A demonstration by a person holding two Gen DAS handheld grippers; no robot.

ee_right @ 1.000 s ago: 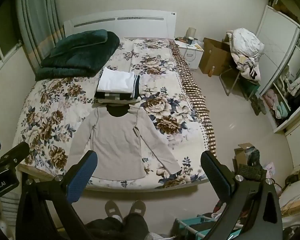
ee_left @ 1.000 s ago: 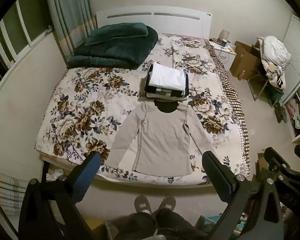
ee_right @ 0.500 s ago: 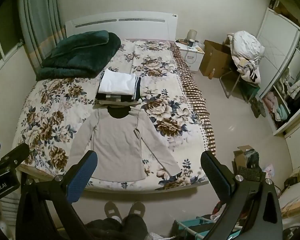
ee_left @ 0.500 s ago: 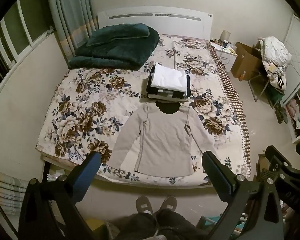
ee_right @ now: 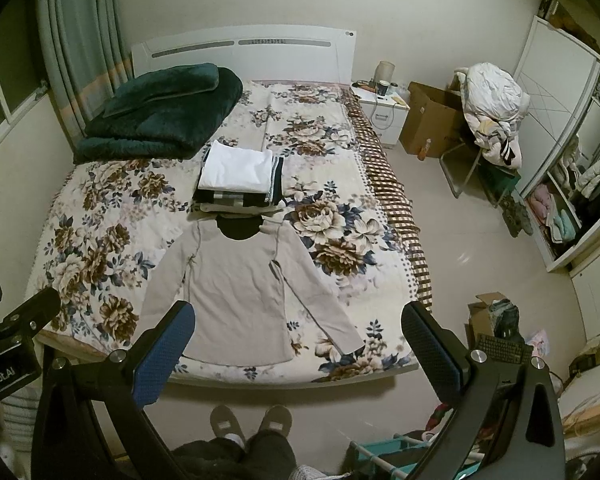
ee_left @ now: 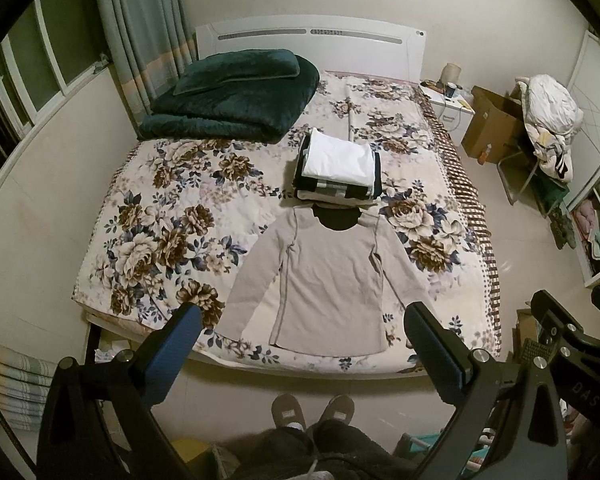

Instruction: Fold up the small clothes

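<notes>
On the floral bedspread (ee_left: 168, 216), near the foot edge of the bed, I see a beige long-sleeved top (ee_left: 328, 280) lying flat and face up, both sleeves angled out and down from the body, its dark neck opening pointing toward the headboard (ee_left: 308, 36). Just past that collar sits a stack of folded clothes (ee_left: 338, 168) with a white piece on top; from here I cannot tell whether the stack touches the collar or only sits right beside it. A folded dark green blanket (ee_left: 232, 96) fills the far left corner of the mattress. My left gripper (ee_left: 302, 316) hangs in the air above the foot of the bed with its blue-padded fingers (ee_left: 172, 352) spread wide and nothing between them, well clear of the top. My right gripper (ee_right: 298, 314) is likewise held up with its fingers (ee_right: 164, 356) wide apart and empty, the beige top (ee_right: 236, 284) showing between them far below. Slippered feet (ee_right: 252, 420) stand on the floor at the bed's end. Off to the right are a white nightstand (ee_right: 384, 114), a cardboard box (ee_right: 432, 120) and a chair piled with laundry (ee_right: 496, 104).
</notes>
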